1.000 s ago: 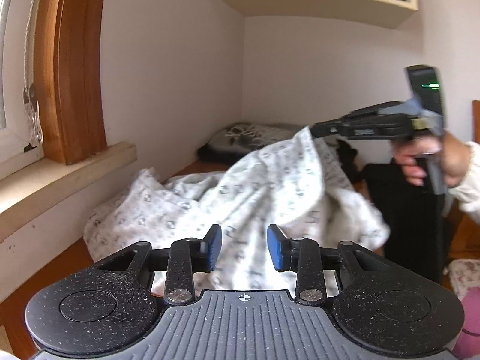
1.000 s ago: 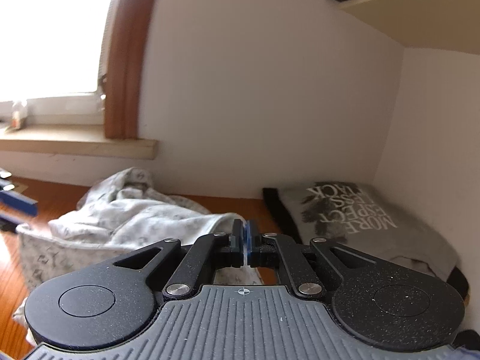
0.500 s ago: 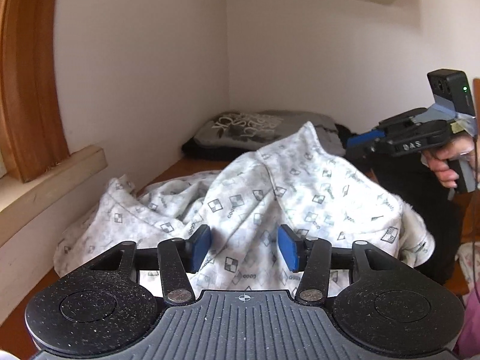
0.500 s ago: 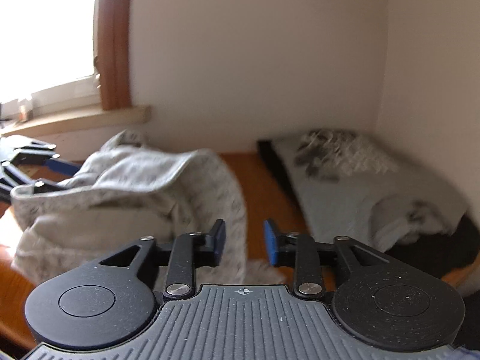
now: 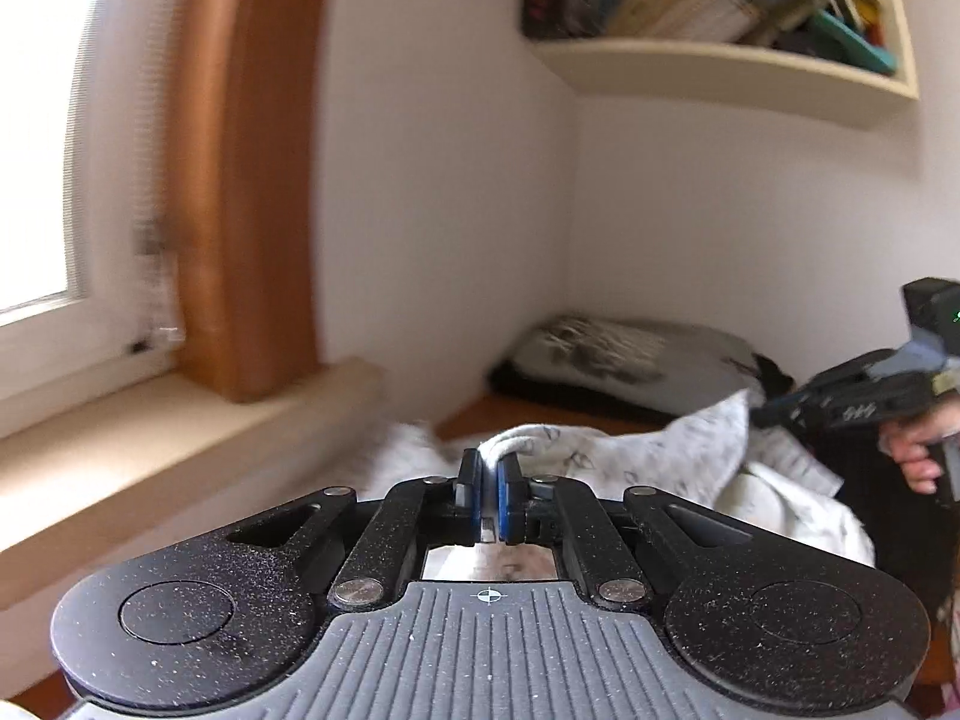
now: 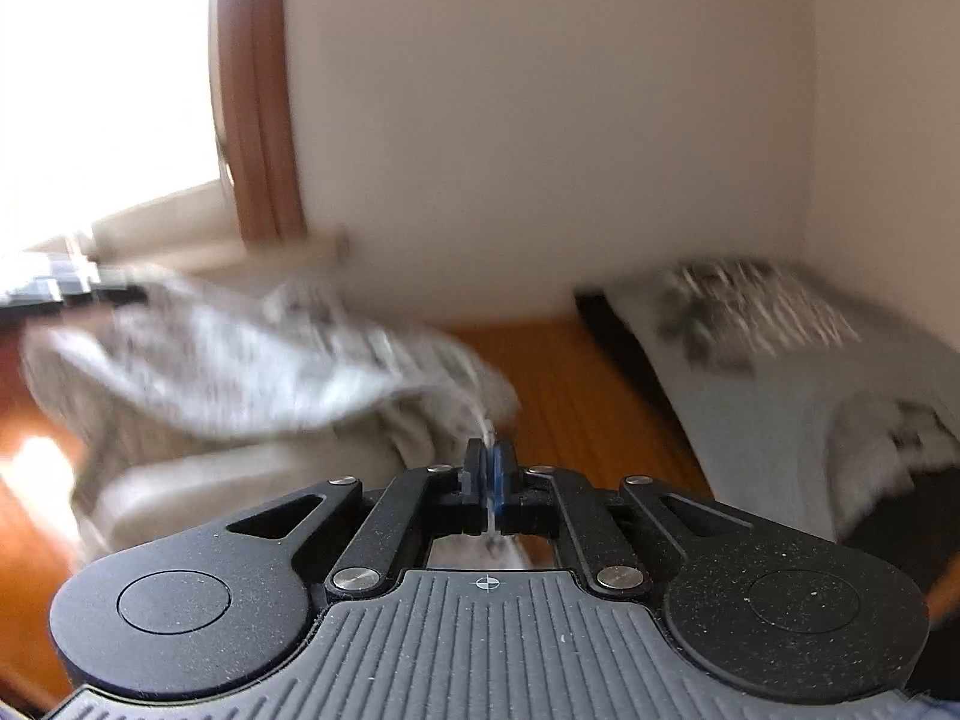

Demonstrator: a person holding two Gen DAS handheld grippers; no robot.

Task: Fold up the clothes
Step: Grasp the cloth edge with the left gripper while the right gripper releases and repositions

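Note:
A white garment point(image 5: 660, 468) with a small dark print lies crumpled on the wooden tabletop point(image 6: 576, 396). My left gripper point(image 5: 489, 480) has its jaws closing, and the blue pads pinch a rolled edge of the garment. In the right wrist view the garment point(image 6: 240, 372) is blurred and stretches out to the left. My right gripper point(image 6: 489, 468) is closing too, with a thin edge of the cloth pressed between its pads. The left wrist view shows the right gripper point(image 5: 774, 414) at the far right, held in a hand point(image 5: 912, 450), its tip at the garment's raised corner.
A folded grey printed T-shirt point(image 5: 630, 354) lies on dark clothes in the far corner. A bookshelf point(image 5: 720, 66) hangs above it. A window sill point(image 5: 180, 420) and a wooden window frame point(image 5: 258, 180) run along the left wall. Dark cloth point(image 5: 888, 528) lies at the right.
Half a second ago both grippers stood open over the garment; now both are shut on its edges. The left view has tilted up and the cloth hangs lifted between the grippers.

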